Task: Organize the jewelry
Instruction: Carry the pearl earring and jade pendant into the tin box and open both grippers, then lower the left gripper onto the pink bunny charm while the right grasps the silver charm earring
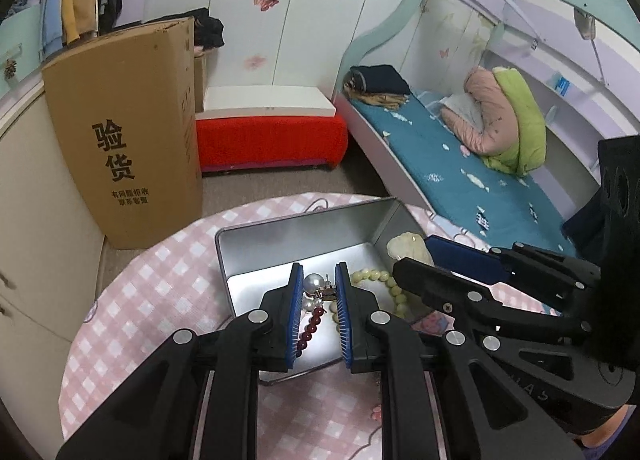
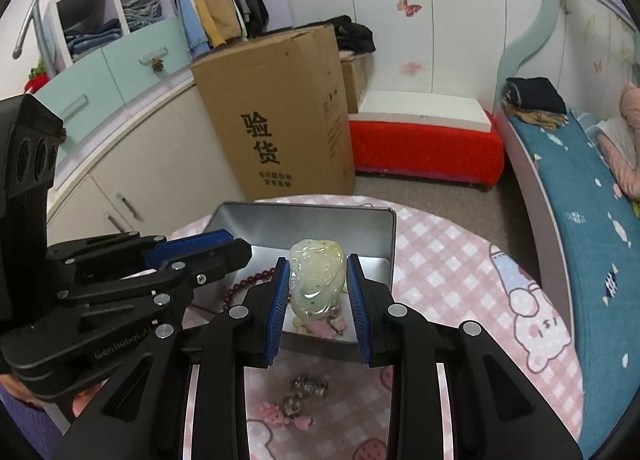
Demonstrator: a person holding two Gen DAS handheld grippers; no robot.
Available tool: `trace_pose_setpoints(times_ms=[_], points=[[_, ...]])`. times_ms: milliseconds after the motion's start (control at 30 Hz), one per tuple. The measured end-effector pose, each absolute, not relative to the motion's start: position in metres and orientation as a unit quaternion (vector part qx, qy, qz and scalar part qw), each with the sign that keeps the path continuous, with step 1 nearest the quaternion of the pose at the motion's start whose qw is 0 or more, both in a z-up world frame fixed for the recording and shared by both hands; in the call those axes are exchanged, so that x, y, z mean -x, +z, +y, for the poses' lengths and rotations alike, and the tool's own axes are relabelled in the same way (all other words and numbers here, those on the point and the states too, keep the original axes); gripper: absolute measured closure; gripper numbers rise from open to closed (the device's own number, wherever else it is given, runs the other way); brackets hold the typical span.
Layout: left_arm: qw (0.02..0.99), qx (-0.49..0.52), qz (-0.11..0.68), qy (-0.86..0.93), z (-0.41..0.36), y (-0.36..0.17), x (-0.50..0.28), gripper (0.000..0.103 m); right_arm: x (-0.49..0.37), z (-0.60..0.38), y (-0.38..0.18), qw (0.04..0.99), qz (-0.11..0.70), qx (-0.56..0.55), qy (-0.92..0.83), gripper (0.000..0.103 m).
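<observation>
A silver tin box (image 1: 280, 232) sits on the pink checked table (image 1: 160, 292); it also shows in the right wrist view (image 2: 304, 220). My left gripper (image 1: 318, 284) is shut on a pearl earring (image 1: 314, 283) over the box. A dark red bead bracelet (image 1: 310, 330) and a pale green bead bracelet (image 1: 380, 280) lie inside. My right gripper (image 2: 318, 280) is shut on a pale jade pendant (image 2: 318, 278) held above the box's right part. The pendant also shows in the left wrist view (image 1: 408, 246).
A small metal jewelry piece (image 2: 306, 390) lies on the table in front of the box. A tall cardboard box (image 1: 124, 132) stands on the floor behind the table. A red bench (image 1: 272, 140) and a bed (image 1: 460, 168) lie further back.
</observation>
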State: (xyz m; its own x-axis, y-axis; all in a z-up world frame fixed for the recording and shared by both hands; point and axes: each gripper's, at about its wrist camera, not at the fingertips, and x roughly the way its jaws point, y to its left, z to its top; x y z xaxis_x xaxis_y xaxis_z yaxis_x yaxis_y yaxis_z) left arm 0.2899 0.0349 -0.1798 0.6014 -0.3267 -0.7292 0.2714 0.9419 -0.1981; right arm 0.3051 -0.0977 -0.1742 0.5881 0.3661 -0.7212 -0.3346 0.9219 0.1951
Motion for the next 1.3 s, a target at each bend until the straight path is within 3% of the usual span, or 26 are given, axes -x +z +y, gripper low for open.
trace_pose_setpoints(times_ms=[433,533,900,1200,1300], points=[[0.891,0.045,0.422,-0.160,0.040,-0.192,-0.296,0.087,-0.312,-0.096,-0.190,0.885,0.422,-0.021,0.196,0.074],[0.894,0.046,0.419,-0.152,0.043,-0.192,-0.295,0.074,-0.312,-0.096,-0.191,0.884,0.424,-0.024,0.197,0.074],[0.896,0.052,0.414,-0.151,0.049,-0.187,-0.293,0.071,-0.312,-0.098,-0.193,0.882,0.427,-0.030,0.199,0.074],[0.904,0.067,0.396,-0.148,0.055,-0.176,-0.281,0.054,-0.298,-0.105,-0.177,0.892,0.407,-0.038,0.194,0.072],[0.907,0.068,0.387,-0.149,0.055,-0.167,-0.273,0.052,-0.288,-0.109,-0.166,0.898,0.396,-0.038,0.189,0.065]])
